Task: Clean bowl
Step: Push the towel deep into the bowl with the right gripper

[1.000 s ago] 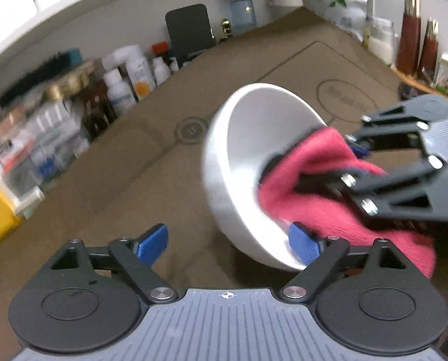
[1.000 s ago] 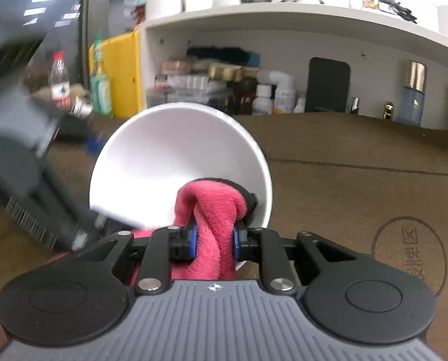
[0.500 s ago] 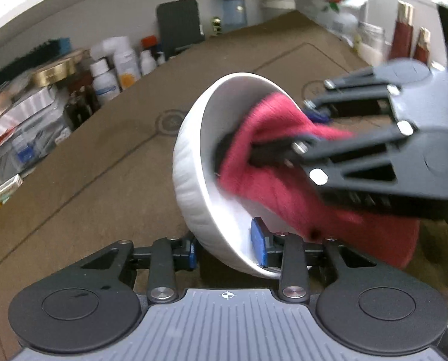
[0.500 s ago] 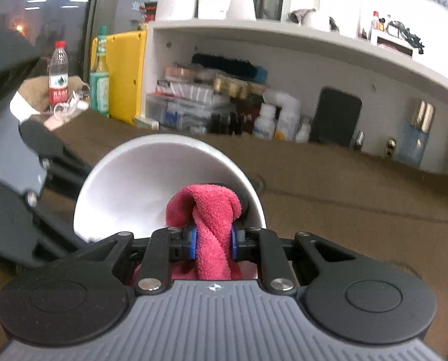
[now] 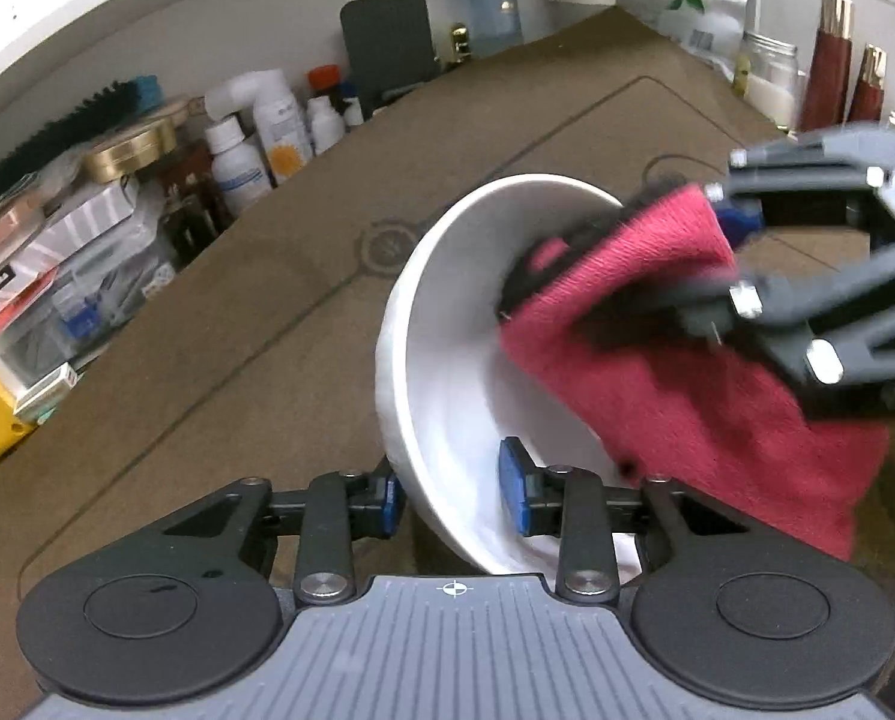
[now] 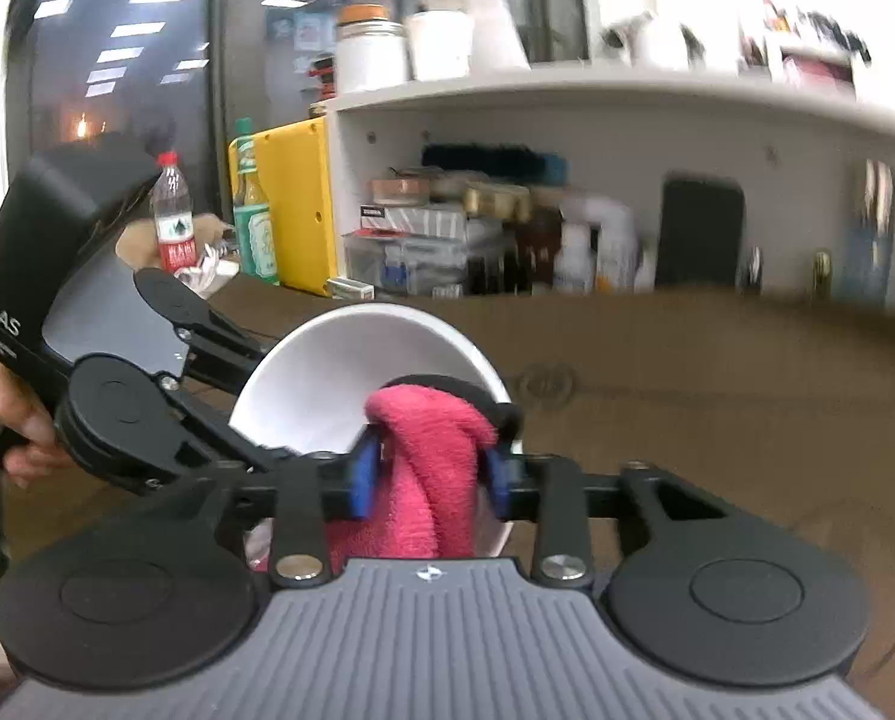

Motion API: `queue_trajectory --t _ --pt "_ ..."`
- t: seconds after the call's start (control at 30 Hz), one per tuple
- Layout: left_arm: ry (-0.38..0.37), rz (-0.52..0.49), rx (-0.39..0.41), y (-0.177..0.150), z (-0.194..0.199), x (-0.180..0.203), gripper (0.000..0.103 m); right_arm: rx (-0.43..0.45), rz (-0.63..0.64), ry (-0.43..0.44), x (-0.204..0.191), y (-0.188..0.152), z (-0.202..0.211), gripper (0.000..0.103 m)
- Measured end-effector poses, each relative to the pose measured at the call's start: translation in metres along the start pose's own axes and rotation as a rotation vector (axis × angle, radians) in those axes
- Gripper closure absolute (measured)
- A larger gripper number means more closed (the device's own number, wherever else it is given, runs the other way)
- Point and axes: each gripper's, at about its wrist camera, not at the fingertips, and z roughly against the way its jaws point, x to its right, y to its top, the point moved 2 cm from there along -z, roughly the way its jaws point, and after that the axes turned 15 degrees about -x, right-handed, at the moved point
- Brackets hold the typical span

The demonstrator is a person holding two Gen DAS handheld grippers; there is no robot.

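Note:
A white bowl [image 5: 447,372] is tipped on its side above the brown mat, its opening turned right. My left gripper [image 5: 453,498] is shut on the bowl's lower rim, one blue pad outside and one inside. My right gripper [image 6: 426,474] is shut on a red cloth [image 6: 429,468] and presses it into the bowl [image 6: 351,384]. In the left wrist view the red cloth [image 5: 657,348] hangs out of the bowl, with the right gripper [image 5: 639,258] coming in from the right.
A brown mat [image 5: 267,312] covers the table. A white shelf at the back holds bottles [image 5: 279,120], boxes [image 5: 57,252] and a black slab [image 5: 387,42]. Jars and dark red bottles [image 5: 831,78] stand at the right. A yellow case [image 6: 291,198] and bottles stand at the left.
My left gripper went from open beside the bowl to shut on its rim. The right gripper has moved the cloth around inside the bowl, and the bowl has shifted and tilted.

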Motion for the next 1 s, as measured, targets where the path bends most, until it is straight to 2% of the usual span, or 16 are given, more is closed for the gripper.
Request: queue_trajectory --t 0.07,0.1,0.13,0.23,0.3,0.33,0.4,0.47,0.53,0.57,0.63,0.73,0.87,0.93,1.0 --pt "0.01 0.001 -0.001 0.003 -0.001 0.001 0.068 0.019 -0.057 0.0 -0.002 -0.012 0.011 0.039" --pt "0.012 0.003 -0.002 0.004 -0.002 0.001 0.067 0.031 -0.077 0.002 -0.002 -0.016 0.015 0.021" --pt "0.011 0.005 -0.004 0.004 -0.002 0.001 0.066 0.047 -0.08 -0.013 -0.004 -0.021 0.02 0.01" --pt "0.006 0.014 -0.008 0.004 -0.002 -0.001 0.065 0.078 -0.065 -0.094 -0.021 -0.036 0.035 0.008" --pt "0.007 0.019 -0.007 0.002 -0.002 -0.001 0.064 0.066 -0.052 -0.163 -0.032 -0.046 0.038 0.012" --pt "0.01 0.017 -0.007 0.002 -0.002 0.0 0.063 0.058 -0.06 -0.169 -0.033 -0.05 0.039 0.017" --pt "0.015 0.014 -0.011 0.0 -0.004 0.002 0.059 0.048 -0.132 -0.071 -0.028 -0.056 0.038 0.028" --pt "0.015 0.009 -0.013 0.0 -0.004 0.003 0.059 0.059 -0.186 0.004 -0.023 -0.056 0.034 0.034" --pt "0.001 0.0 -0.026 0.0 -0.004 0.0 0.058 0.043 -0.173 -0.014 -0.023 -0.053 0.025 0.044" --pt "-0.011 -0.003 -0.034 0.0 -0.004 -0.001 0.058 0.036 -0.164 -0.024 -0.024 -0.051 0.021 0.044" --pt "-0.023 0.0 -0.043 -0.002 -0.004 -0.006 0.056 0.037 -0.064 -0.077 -0.038 -0.048 0.019 0.057" --pt "-0.026 -0.009 -0.053 -0.006 -0.004 -0.011 0.054 0.002 0.109 -0.184 -0.063 -0.046 0.018 0.059" --pt "-0.011 -0.036 -0.049 -0.009 -0.002 -0.009 0.054 -0.06 0.087 -0.176 -0.056 -0.033 0.009 0.062" --pt "0.008 -0.049 -0.045 -0.009 -0.001 -0.004 0.054 -0.088 0.178 -0.258 -0.059 -0.026 0.003 0.076" --pt "0.025 -0.053 -0.044 -0.01 -0.002 0.0 0.052 -0.115 0.312 -0.367 -0.068 -0.021 -0.003 0.082"
